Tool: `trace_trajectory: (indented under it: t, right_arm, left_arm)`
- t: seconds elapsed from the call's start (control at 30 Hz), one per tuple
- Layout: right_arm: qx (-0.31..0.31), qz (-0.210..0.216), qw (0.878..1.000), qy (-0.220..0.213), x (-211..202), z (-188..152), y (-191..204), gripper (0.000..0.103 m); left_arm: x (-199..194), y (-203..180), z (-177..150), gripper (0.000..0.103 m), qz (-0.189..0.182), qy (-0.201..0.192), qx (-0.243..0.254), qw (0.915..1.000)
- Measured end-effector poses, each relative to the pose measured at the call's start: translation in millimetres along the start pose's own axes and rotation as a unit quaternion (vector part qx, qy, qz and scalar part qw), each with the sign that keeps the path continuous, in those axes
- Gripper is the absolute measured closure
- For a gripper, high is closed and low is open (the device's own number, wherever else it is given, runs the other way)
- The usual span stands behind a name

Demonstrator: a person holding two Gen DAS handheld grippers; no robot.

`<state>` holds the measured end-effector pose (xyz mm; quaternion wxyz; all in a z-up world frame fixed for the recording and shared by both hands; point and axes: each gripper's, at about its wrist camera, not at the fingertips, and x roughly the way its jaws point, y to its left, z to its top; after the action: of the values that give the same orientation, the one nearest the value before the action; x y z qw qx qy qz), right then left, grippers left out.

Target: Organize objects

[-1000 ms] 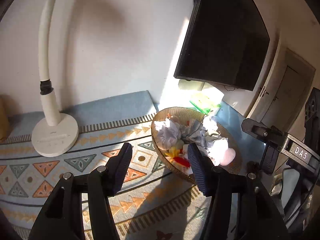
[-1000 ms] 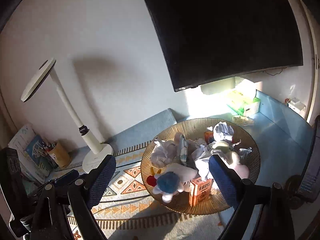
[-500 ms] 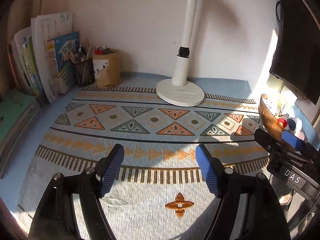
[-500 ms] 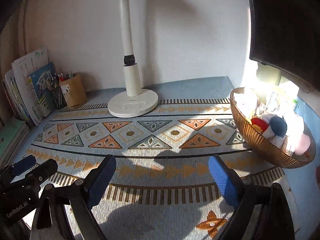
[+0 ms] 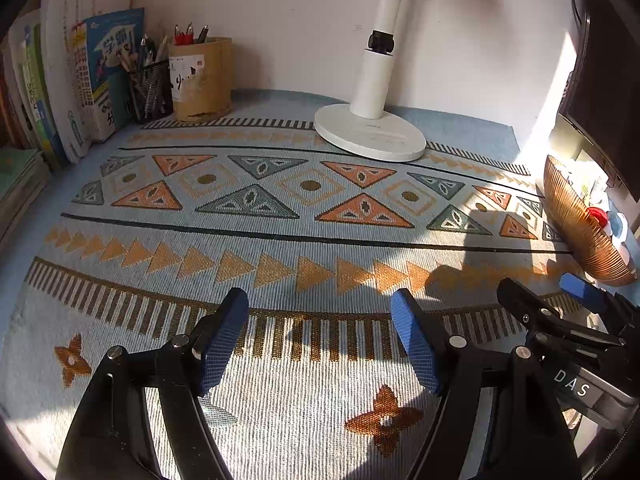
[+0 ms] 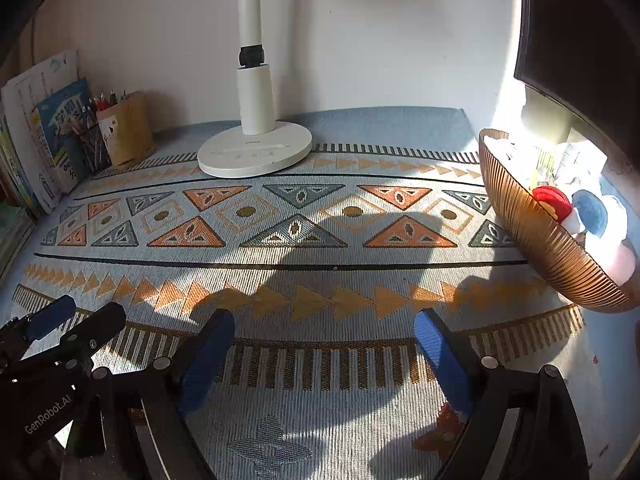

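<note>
Woven cloth mat [image 5: 280, 240], pale blue w/ orange and grey triangle bands, covers the desk surface under both tools.

Left gripper [image 5: 320, 340]: black frame, blue ribbed pads. Jaws stand apart, nothing btwn them; only mat shows in the gap. Unit hovers above the mat's striped border, angled down.

Right gripper [image 6: 324, 352]: same build. Jaws wide but closing slightly, nothing btwn them. Also above the striped border, angled down. Each gripper shows at the edge of the other's view, so they sit side by side, near but apart.

Task objects: amber ribbed glass bowl [image 6: 548, 240] rests at the mat's right edge, beside the black monitor [image 6: 580, 40]. Bowl holds a plush toy w/ red and blue parts [image 6: 576, 208] plus white crumpled items; exact contents cannot be made out in the glare.

Other fixtures:
- White desk lamp w/ round base [image 5: 370, 136], upright at rear centre, base partly on mat.
- Tan cylindrical pen holder [image 5: 202, 80] and black mesh pen cup [image 5: 150, 90], rear left, touching or just beside each other.
- Upright books [image 5: 80, 72] at far left, against the wall.
</note>
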<state>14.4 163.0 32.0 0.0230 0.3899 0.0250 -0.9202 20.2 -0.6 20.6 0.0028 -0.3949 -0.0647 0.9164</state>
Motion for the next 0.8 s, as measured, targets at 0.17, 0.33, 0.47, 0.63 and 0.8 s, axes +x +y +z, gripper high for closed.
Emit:
trace_trajectory:
  t: [0.17, 0.33, 0.47, 0.63, 0.8]
  right_arm:
    - [-0.001, 0.0, 1.0, 0.006, 3, 0, 1, 0.012]
    - [0.002, -0.001, 1.0, 0.018, 8, 1, 1, 0.012]
    - [0.005, 0.0, 0.999, 0.04, 17, 6, -1, 0.012]
    - [0.025, 0.014, 0.998, 0.049, 20, 4, -8, 0.012]
    - [0.029, 0.013, 0.998, 0.044, 18, 2, -9, 0.012]
  left_arm:
    - [4, -3, -1, 0.03, 0.013, 0.009, 0.006, 0.9999]
    - [10, -5, 0, 0.03, 0.021, 0.024, 0.01, 0.9994]
    - [15, -2, 5, 0.03, 0.026, 0.032, 0.004, 0.9991]
    - [24, 2, 8, 0.03, 0.025, 0.045, -0.007, 0.9986]
    - [18, -2, 4, 0.03, 0.034, 0.029, -0.001, 0.999]
